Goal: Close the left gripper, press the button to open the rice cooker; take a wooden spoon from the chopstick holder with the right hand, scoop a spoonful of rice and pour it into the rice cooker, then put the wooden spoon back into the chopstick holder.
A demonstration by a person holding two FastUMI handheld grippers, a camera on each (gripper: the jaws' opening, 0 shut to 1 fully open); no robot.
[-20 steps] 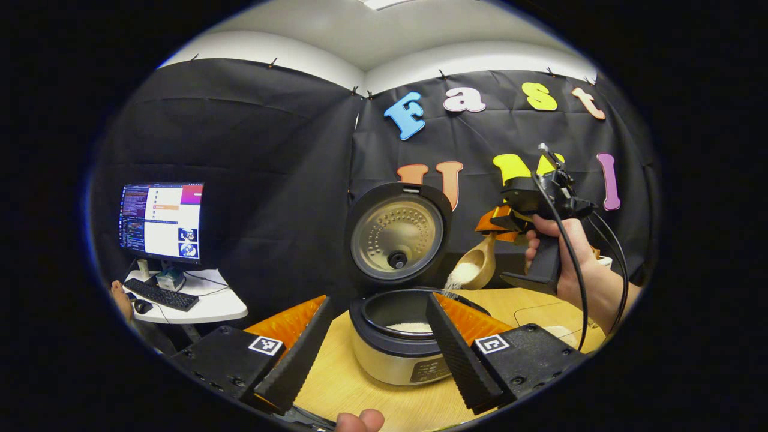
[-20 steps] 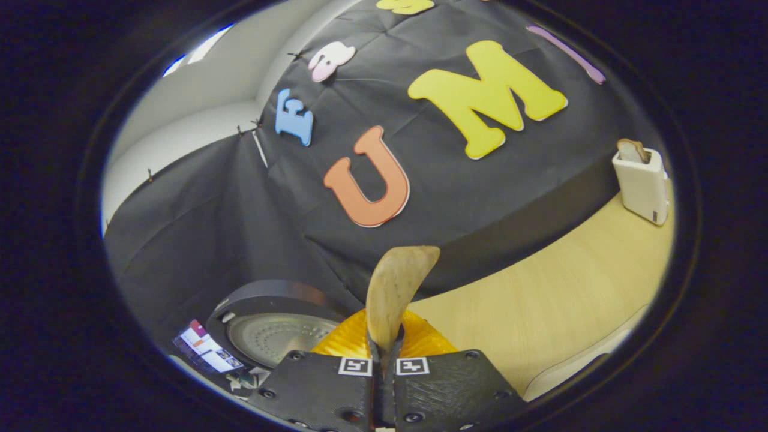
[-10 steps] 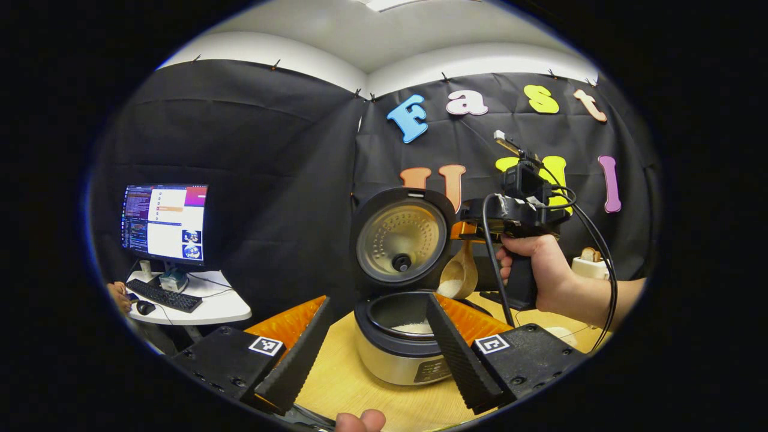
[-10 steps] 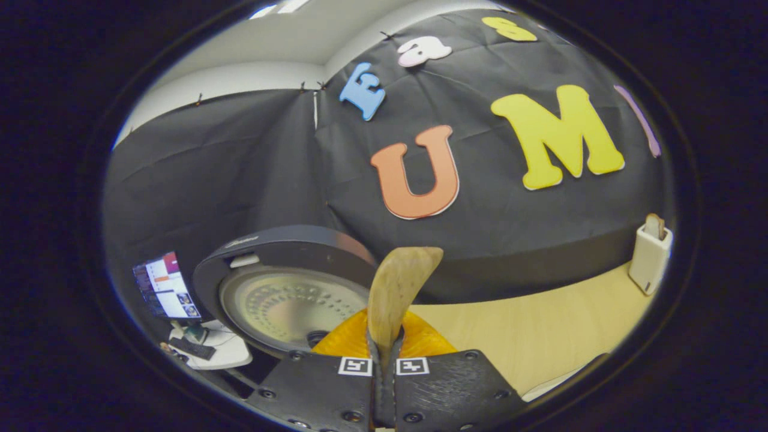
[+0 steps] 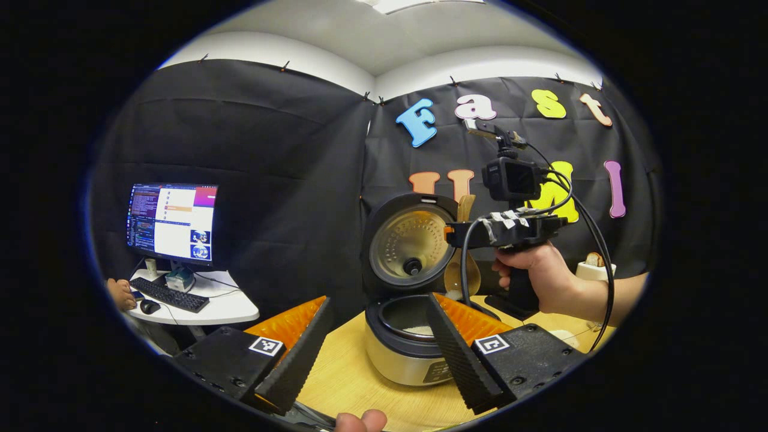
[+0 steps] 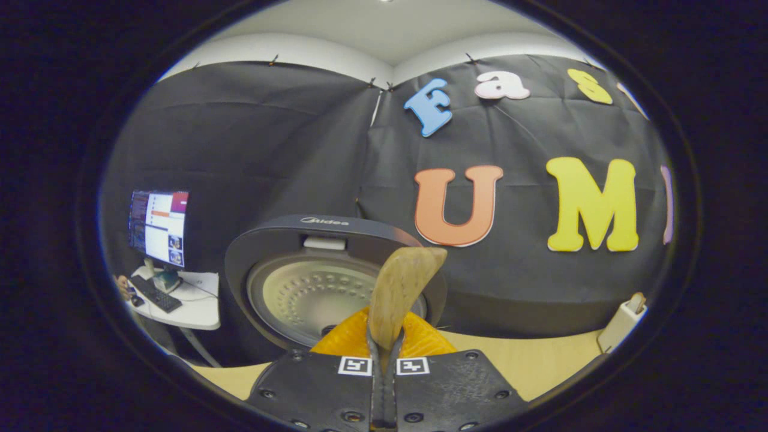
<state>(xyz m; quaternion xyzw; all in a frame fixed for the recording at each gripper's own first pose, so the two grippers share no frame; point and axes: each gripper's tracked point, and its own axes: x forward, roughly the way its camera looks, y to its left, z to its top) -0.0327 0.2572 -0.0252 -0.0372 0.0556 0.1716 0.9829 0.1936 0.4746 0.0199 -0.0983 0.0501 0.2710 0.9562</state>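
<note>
The rice cooker (image 5: 403, 360) stands open on the wooden table (image 5: 345, 384), its lid (image 5: 411, 246) upright and white rice (image 5: 423, 330) in the pot. My left gripper (image 5: 381, 351) hovers open in front of it, one finger on each side. Behind the pot, a hand holds my right gripper (image 5: 451, 234) level, shut on the wooden spoon (image 5: 462, 273), which hangs upright with its bowl down beside the lid. In the right gripper view the right gripper (image 6: 384, 366) clamps the spoon (image 6: 401, 291), with the lid (image 6: 324, 291) just behind. The white chopstick holder (image 5: 591, 268) stands at the far right (image 6: 623, 317).
A monitor (image 5: 172, 221) and a keyboard (image 5: 168, 294) sit on a small white desk (image 5: 231, 309) at the left, outside the booth table. A person's hand (image 5: 119, 293) rests by that desk. The black cloth wall runs close behind the cooker.
The right gripper has turned level and swung the spoon from its tipped, pouring pose to upright beside the lid. Rice no longer falls. The left gripper has hardly moved.
</note>
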